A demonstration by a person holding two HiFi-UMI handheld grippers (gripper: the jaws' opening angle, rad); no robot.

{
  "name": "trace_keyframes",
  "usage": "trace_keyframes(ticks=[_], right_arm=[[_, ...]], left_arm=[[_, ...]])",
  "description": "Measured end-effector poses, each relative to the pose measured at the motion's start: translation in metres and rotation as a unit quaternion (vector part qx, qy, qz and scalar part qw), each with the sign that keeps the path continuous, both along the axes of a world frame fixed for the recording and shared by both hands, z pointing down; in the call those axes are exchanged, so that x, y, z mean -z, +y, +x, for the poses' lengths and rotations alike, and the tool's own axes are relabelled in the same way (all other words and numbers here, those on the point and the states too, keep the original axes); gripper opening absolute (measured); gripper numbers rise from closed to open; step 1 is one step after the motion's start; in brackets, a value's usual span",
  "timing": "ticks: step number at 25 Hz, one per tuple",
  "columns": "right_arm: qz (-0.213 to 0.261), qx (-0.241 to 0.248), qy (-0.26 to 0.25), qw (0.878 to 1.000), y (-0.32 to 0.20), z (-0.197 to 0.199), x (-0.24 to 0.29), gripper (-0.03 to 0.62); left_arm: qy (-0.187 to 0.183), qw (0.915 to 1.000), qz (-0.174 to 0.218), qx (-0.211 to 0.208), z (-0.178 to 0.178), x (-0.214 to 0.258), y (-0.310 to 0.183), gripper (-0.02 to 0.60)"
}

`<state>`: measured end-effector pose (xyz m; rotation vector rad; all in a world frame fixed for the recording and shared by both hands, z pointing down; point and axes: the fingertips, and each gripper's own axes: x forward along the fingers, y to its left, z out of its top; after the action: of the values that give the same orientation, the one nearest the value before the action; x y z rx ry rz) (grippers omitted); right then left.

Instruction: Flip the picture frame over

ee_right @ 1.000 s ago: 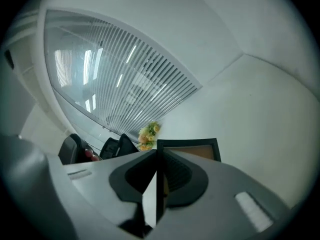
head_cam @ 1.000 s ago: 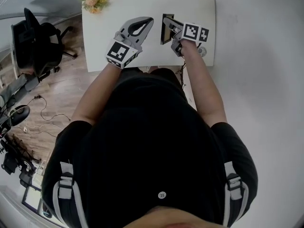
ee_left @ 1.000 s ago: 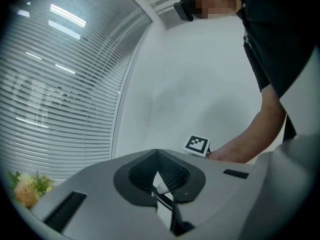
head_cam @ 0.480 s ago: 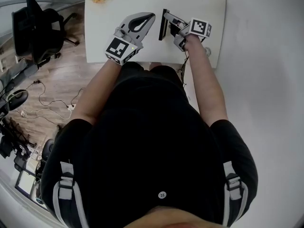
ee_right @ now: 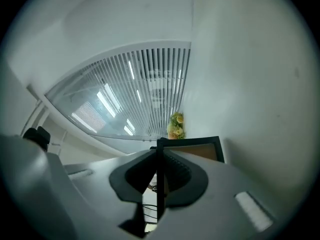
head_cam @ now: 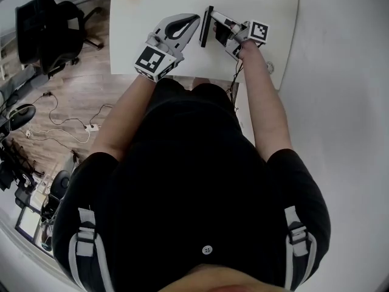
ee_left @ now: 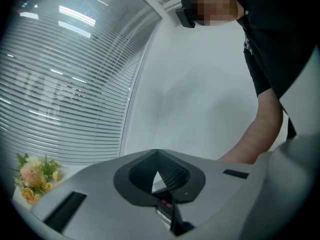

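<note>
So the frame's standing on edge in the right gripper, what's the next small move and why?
Probably tip the picture frame past upright and lower it flat: the right gripper is shut on its edge and it stands nearly vertical.

L gripper [head_cam: 195,19] closed, R gripper [head_cam: 213,15] clamped tight

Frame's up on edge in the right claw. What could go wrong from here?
1. The right claw pinches the picture frame only by its thin edge; it could pivot or slip and slap onto the table.
2. The left claw sits shut and empty close beside the frame: no support, and the frame may hit it if it tips that way.
</note>
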<state>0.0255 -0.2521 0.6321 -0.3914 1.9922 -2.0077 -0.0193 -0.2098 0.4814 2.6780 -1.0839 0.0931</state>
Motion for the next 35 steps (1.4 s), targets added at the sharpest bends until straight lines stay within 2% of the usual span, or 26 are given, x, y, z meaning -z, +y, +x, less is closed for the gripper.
trace_keyframes(ticks=[8,12,18,24,35], right_arm=[[-0.020,-0.017,-0.069,0.997,-0.003,0.006,-0.020,0.051],[-0.024,-0.012,-0.073,0.997,-0.003,0.007,-0.029,0.052],[0.005,0.017,-0.018,1.000,-0.003,0.008,-0.036,0.058],[0.017,0.016,0.033,0.999,-0.007,0.013,-0.040,0.061],[0.041,0.031,0.152,0.987,-0.002,0.031,-0.028,0.074]], left_arm=[[0.007,0.9999,-0.004,0.014,-0.006,-0.009,0.001,0.003],[0.013,0.9998,-0.002,0.016,-0.010,-0.013,-0.001,0.003],[0.006,0.9999,0.003,0.013,-0.011,-0.016,0.000,0.003],[0.004,1.0000,0.008,0.003,-0.010,-0.011,-0.001,0.003],[0.007,0.9994,0.033,-0.008,-0.004,0.029,-0.003,0.003]])
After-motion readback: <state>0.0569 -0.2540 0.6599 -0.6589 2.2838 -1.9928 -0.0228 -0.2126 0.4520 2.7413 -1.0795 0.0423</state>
